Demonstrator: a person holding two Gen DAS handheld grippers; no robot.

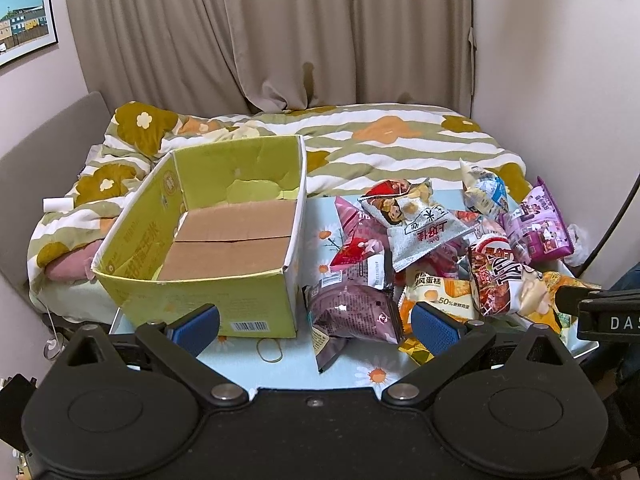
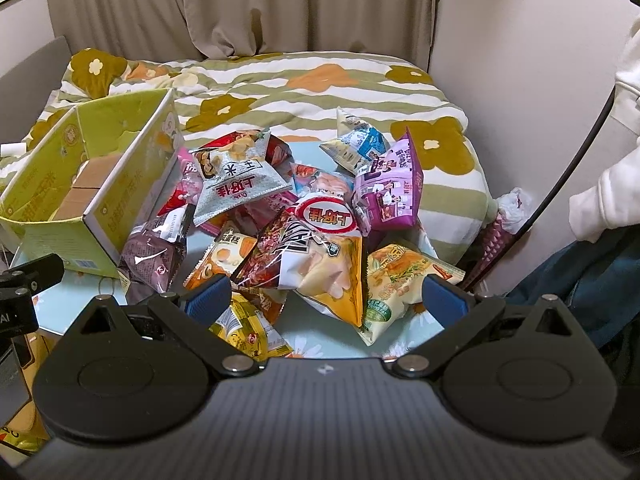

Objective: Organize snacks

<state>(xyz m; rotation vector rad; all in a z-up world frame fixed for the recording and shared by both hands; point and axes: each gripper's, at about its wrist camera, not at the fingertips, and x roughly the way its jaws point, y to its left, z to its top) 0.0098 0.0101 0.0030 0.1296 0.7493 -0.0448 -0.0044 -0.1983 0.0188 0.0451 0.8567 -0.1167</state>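
Observation:
A pile of several snack bags lies on a light-blue flowered table, right of an open yellow-green cardboard box with nothing inside. My left gripper is open and holds nothing, hovering low over the table's front edge, between the box corner and a dark purple bag. In the right wrist view the pile is straight ahead and the box is at the left. My right gripper is open and holds nothing, just before a red, white and yellow chip bag.
A bed with a flowered striped duvet lies behind the table, curtains beyond it. A rubber band lies on the table by the box. A person's white sleeve and jeans are at the right. A black cable runs beside them.

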